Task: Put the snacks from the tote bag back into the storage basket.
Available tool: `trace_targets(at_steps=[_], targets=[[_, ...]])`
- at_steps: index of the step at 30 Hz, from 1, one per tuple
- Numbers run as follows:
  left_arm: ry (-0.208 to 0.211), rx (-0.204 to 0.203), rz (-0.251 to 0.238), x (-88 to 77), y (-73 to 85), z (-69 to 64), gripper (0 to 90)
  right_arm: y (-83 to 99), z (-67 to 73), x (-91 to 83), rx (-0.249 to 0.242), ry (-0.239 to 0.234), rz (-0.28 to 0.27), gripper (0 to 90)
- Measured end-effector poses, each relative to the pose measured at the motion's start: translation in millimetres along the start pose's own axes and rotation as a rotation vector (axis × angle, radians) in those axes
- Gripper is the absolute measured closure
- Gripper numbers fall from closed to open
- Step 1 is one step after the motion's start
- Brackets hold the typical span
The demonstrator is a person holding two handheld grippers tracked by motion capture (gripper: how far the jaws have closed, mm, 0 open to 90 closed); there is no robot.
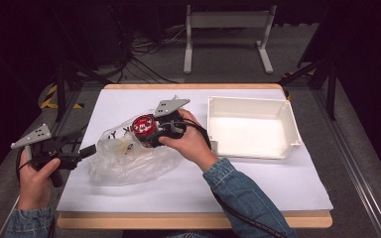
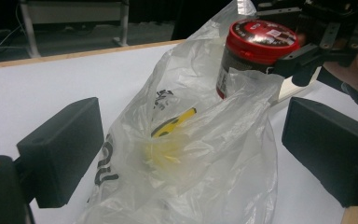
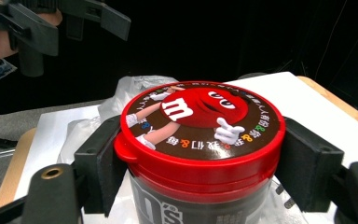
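Right gripper (image 3: 200, 158): its two black jaws press on the red lid of the candy jar from either side, pinching it; in the high view the gripper (image 1: 151, 134) sits at the centre of the frame under the person's right hand (image 1: 188, 141).
Left gripper (image 2: 191, 154): jaws spread wide, nothing pressed between the pads; the bag lies in the gap without being squeezed. In the high view it is at the left edge (image 1: 87, 151), held in the left hand (image 1: 34, 173), its tips near the bag's left end.
Candy jar (image 3: 200, 121): upright, dark body, red lid with a cartoon figure printed on top; in the left gripper view it stands in the upper right of the frame (image 2: 256, 51), its lower part inside the mouth of the bag.
Plastic bag (image 1: 124, 158): clear, crumpled, with dark lettering, lying left of centre on the table; something yellow shows through it (image 2: 168, 149).
Table (image 1: 188, 188): white top with a wooden edge.
White bin (image 1: 250, 128): open-topped, right of centre in the high view, well apart from the bag.
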State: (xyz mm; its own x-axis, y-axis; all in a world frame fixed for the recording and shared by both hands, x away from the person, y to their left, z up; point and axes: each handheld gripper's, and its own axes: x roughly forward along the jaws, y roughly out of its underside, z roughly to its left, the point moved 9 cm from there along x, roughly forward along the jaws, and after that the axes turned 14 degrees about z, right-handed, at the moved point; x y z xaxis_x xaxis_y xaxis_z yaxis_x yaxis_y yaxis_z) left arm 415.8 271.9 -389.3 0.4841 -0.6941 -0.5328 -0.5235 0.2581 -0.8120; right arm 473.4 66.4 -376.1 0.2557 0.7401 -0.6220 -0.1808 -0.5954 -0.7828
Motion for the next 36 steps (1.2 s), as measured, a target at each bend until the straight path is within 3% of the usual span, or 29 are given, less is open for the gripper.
trace_targets(at_steps=[7,16,28,36], targets=[[0.001,0.005,0.001,0.5,-0.6,-0.5,6.3,-1.9,-1.4,-14.7,-0.008,0.012,-0.01,24.6],[-0.001,0.005,0.0,1.1,-1.1,-0.2,6.3,-5.8,-7.2,-47.7,-0.007,0.031,-0.038,24.7],[-0.005,0.003,0.002,2.9,-1.0,1.0,6.4,-3.7,-24.3,-86.4,0.0,0.09,-0.076,24.8],[-0.018,0.001,0.015,3.8,1.7,2.2,6.5,7.4,-41.3,-105.0,0.032,0.125,-0.087,24.8]])
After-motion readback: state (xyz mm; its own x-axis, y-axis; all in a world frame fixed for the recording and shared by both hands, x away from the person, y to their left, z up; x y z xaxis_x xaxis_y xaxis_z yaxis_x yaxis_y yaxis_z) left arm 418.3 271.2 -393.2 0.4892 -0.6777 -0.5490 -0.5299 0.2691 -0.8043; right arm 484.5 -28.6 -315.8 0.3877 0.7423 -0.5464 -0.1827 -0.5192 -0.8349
